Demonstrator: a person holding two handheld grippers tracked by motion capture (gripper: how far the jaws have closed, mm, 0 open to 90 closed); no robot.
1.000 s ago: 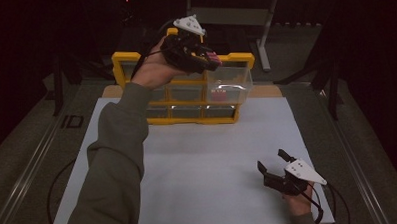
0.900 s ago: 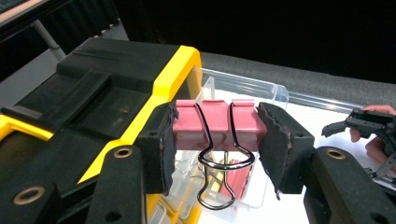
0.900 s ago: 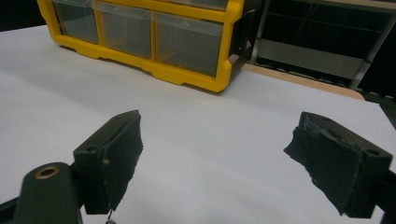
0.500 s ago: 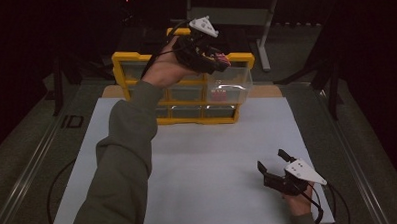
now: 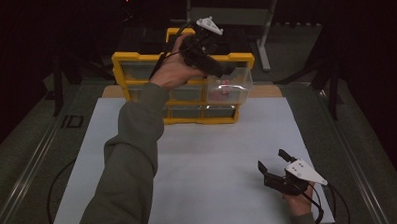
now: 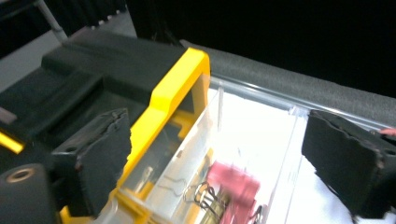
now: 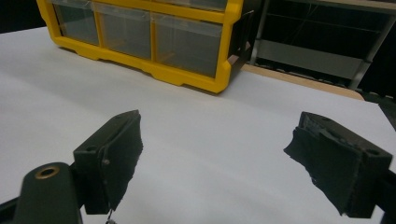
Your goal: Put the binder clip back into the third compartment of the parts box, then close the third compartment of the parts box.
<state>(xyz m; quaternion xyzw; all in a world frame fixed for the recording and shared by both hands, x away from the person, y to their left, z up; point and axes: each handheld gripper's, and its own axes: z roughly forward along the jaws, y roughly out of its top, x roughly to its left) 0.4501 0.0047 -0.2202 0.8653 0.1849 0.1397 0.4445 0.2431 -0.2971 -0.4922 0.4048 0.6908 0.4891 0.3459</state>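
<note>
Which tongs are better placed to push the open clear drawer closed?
Left. The left tongs hang open right over the clear drawer; the right tongs rest far away on the white mat.

At upper centre of the high view stands a bright yellow drawer cabinet (image 5: 134,61) with clear drawers; the pulled-out clear drawer (image 5: 230,86) holds pink binder clips (image 6: 233,182) with black-and-silver wire handles. A plain white mat (image 5: 213,156) covers the grey table (image 5: 37,147). The sleeve (image 5: 128,164) is olive green. Both grippers, left (image 5: 225,70) and right (image 5: 271,162), are black with pale grey top plates.
</note>
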